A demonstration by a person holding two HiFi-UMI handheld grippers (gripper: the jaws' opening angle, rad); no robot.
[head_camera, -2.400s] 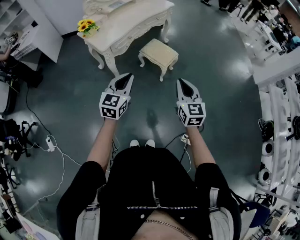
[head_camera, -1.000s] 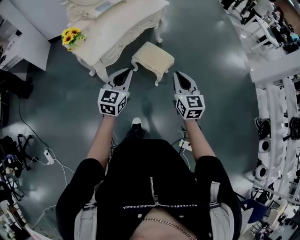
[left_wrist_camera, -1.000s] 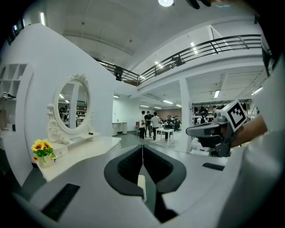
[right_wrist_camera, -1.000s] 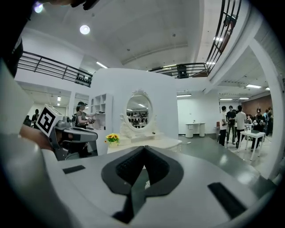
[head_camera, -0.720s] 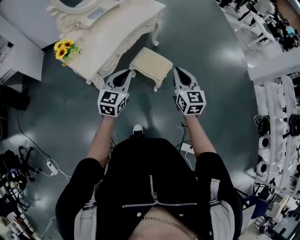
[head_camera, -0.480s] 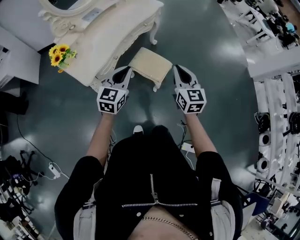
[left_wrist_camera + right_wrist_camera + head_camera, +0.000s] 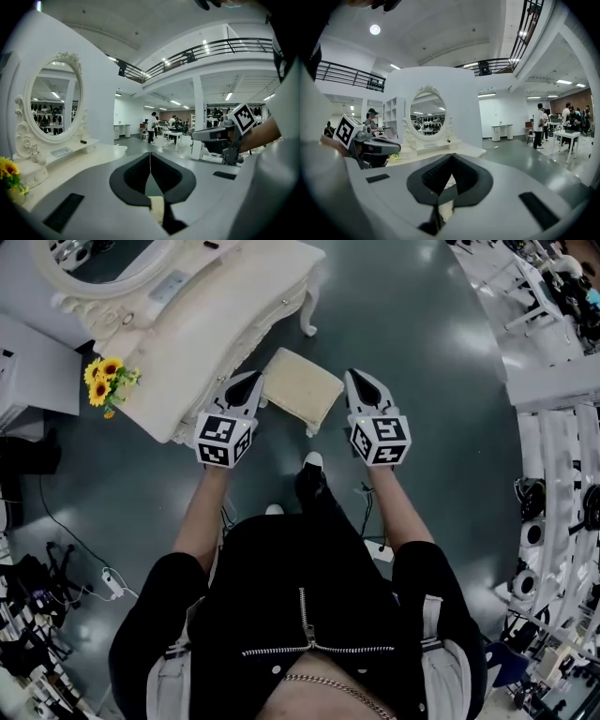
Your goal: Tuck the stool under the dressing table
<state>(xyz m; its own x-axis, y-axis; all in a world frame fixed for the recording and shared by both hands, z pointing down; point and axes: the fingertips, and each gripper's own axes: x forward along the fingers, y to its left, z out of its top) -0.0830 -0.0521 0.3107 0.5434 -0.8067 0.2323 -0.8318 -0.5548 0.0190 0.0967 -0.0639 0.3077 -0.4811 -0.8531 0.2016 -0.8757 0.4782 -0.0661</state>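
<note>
Stool (image 7: pixel 298 399), cream with a square padded top, stands on the dark glossy floor (image 7: pixel 422 352) just beside the front edge of the table (image 7: pixel 211 329), not under it; table white and carved, set aslant at far left; oval mirror (image 7: pixel 103 268) at its far end; sunflowers (image 7: pixel 105 381) off its left corner. Left gripper (image 7: pixel 253 380) lies at the stool's left edge, right gripper (image 7: pixel 353 377) just right of the stool; contact cannot be told; each pair of jaws tapers to a closed point. One shoe (image 7: pixel 312 462) forward, near the stool. Cables (image 7: pixel 103 577) at near left; white shelving (image 7: pixel 553 381) along the right.
</note>
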